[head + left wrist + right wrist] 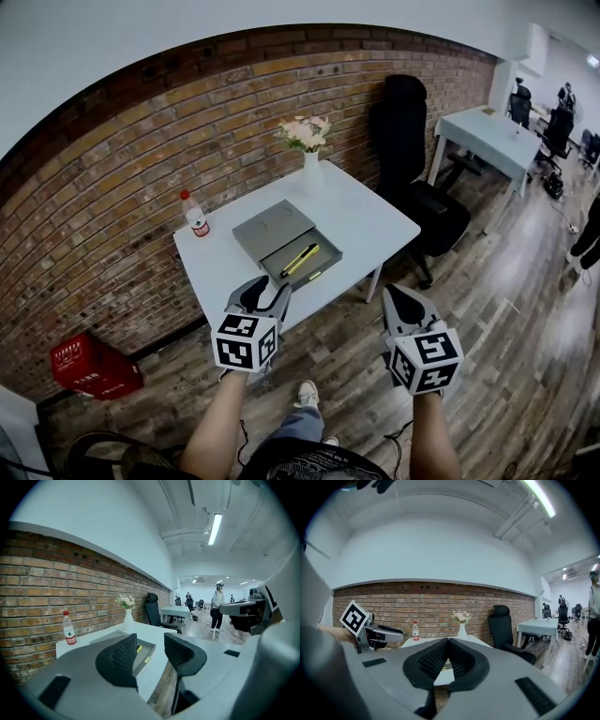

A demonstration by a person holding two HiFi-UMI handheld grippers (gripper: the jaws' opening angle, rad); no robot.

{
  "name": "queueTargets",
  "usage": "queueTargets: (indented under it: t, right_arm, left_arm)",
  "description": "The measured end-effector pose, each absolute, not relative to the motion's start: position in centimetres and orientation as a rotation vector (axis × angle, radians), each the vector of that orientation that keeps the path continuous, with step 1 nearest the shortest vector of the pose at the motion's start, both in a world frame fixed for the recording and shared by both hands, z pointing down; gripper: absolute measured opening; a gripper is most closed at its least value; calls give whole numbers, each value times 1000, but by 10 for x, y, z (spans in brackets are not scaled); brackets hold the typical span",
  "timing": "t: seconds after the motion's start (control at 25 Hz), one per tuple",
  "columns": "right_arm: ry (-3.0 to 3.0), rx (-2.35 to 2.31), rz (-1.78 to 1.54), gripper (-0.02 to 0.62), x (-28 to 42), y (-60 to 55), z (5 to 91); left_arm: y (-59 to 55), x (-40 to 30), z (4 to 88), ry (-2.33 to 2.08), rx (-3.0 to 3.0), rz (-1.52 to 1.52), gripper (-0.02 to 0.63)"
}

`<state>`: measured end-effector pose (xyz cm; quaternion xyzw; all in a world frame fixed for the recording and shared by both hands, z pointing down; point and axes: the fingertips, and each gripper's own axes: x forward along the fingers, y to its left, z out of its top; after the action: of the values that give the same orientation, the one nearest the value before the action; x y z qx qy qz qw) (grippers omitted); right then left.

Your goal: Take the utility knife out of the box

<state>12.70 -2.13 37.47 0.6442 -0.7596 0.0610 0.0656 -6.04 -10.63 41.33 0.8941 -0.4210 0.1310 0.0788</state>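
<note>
Nearest, over the dark wood-plank floor [487, 309]: left claw [265, 289] with its pads standing well apart and nothing between them. The right claw [401, 295] has its tips pressed together and is empty. Both are short of the near edge of the counter.

White square counter [375, 225] set against a red-brick wall [112, 197]. Flat grey box [272, 228] mid-counter, its tray open toward the near edge. Yellow-and-black utility knife [300, 260] lies slantwise in that tray. Clear plastic bottle with red cap [196, 216] at the far left corner; white vase of pale pink flowers [310, 169] at the far edge. Red plastic crate [94, 367] on the floor by the wall, left. Black high-backed office chair [403, 131] past the right edge; second white desk [487, 136] farther off.

Head view alone shows the knife whole. Left gripper view, past the left claw [150, 641], catches only a yellow sliver of it, plus a standing person [217, 604] and a ceiling strip light [215, 528]. In the right gripper view the right claw [448, 640] covers most of the counter; the left claw's marker cube [355, 617] is seen at left.
</note>
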Motion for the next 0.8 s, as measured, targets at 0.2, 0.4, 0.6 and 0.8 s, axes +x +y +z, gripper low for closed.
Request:
queueTargets:
  t: [0.2,0.4,0.6,0.8]
  right_arm:
    - [-2287,1941,192,18,136,-68,380]
    - [-2283,1936,198,18,144,-124,377]
    - [-2284,1936,199,18,147,-180,371]
    - [-2287,1916,198,18,138,-227,369]
  left_arm:
    - [-148,-46,425,-1236,2680,424,183]
    - [-200,-33,427,-1210,2680,446,183]
    - [-247,-22,429,-1168,2700,482,183]
    - [-285,-23,434,-1131,2701,501,183]
